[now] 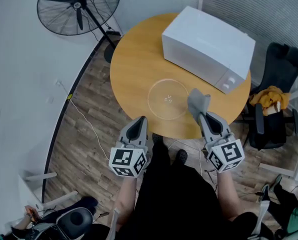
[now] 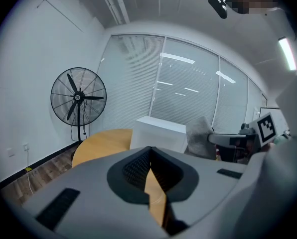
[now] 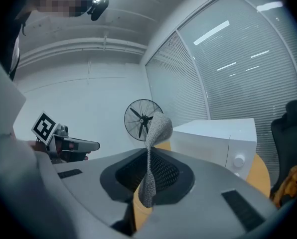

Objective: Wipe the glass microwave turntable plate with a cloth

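The clear glass turntable plate (image 1: pixel 168 99) lies flat on the round wooden table (image 1: pixel 134 69), in front of the white microwave (image 1: pixel 208 48). My right gripper (image 1: pixel 200 115) hangs over the table's near right edge, just right of the plate. It is shut on a grey cloth (image 1: pixel 198 102) that stands up from its jaws. In the right gripper view the cloth (image 3: pixel 154 143) is pinched upright between the closed jaws. My left gripper (image 1: pixel 141 120) is shut and empty, at the near table edge just short of the plate. From the left gripper view the cloth (image 2: pixel 201 136) shows to the right.
A black standing fan (image 1: pixel 79 6) is on the floor at the far left. A black chair with a yellow cloth (image 1: pixel 271 99) stands right of the table. Cables trail over the wood floor near the person's feet (image 1: pixel 179 156).
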### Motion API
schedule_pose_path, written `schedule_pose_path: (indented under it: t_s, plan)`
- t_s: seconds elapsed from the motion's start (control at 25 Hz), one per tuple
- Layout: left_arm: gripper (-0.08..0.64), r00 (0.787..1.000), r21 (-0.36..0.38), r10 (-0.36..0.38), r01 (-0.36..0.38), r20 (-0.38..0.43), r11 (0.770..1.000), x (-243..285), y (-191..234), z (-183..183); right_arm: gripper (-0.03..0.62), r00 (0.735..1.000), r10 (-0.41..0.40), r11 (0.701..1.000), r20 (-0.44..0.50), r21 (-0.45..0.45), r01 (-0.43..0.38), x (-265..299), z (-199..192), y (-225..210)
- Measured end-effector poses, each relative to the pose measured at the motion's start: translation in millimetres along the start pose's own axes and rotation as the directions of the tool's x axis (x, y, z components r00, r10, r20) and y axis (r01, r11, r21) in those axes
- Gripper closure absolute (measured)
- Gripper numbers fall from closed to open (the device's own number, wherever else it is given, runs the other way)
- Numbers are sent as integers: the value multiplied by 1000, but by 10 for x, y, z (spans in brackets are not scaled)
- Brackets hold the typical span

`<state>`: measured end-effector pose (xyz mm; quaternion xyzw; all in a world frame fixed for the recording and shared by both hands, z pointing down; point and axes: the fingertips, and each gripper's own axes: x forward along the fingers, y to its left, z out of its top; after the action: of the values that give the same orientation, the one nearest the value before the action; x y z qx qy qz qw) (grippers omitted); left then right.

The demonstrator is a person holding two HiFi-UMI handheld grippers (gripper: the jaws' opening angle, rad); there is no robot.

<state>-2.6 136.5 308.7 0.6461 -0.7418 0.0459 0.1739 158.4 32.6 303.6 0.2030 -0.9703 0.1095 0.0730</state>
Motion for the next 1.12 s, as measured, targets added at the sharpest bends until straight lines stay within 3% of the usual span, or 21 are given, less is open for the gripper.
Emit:
schedule_pose_path:
  t_s: [0.6, 0.92, 1.12]
  plan:
    - [566, 990, -19, -92, 91, -109, 996, 933, 1087, 13, 566, 986, -151, 987, -74, 36, 154, 1070, 65, -120]
    - [565, 956, -72, -222, 212, -190, 975, 1245, 1301, -174, 566, 960, -241, 967, -145, 46, 250, 1344, -146, -179]
    - [565, 934, -147, -260, 229, -245, 962, 1382, 1407, -417, 566, 942, -269, 958, -201, 48, 283, 1409, -346, -154]
